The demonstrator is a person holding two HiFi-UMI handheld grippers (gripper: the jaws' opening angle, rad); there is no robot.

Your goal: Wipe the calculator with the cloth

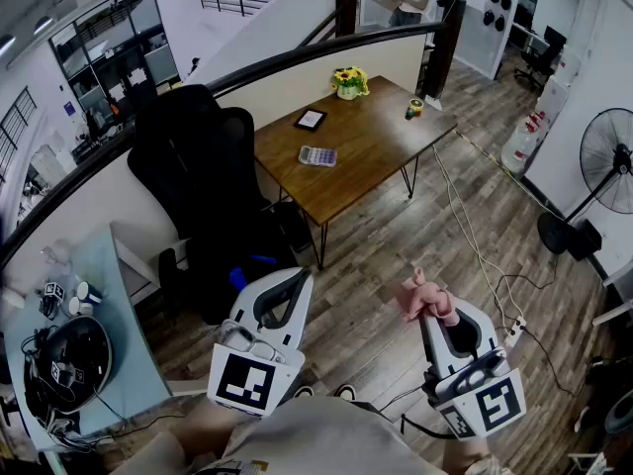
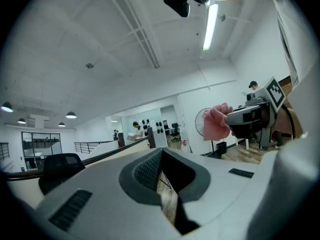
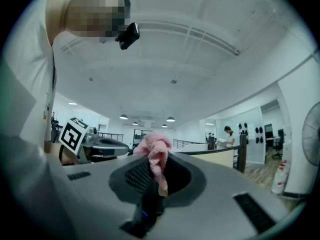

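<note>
One soft, light pink cloth [image 1: 423,295] pinched by a fold in right hand-held gripper [image 1: 431,315], left hand-held gripper [image 1: 289,287] closed empty, calculator [image 1: 317,155] well apart

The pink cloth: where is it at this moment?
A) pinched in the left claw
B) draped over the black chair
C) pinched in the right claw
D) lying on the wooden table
C: the pink cloth sticks up from the right claw's closed jaws; the left claw is shut and empty.
</note>
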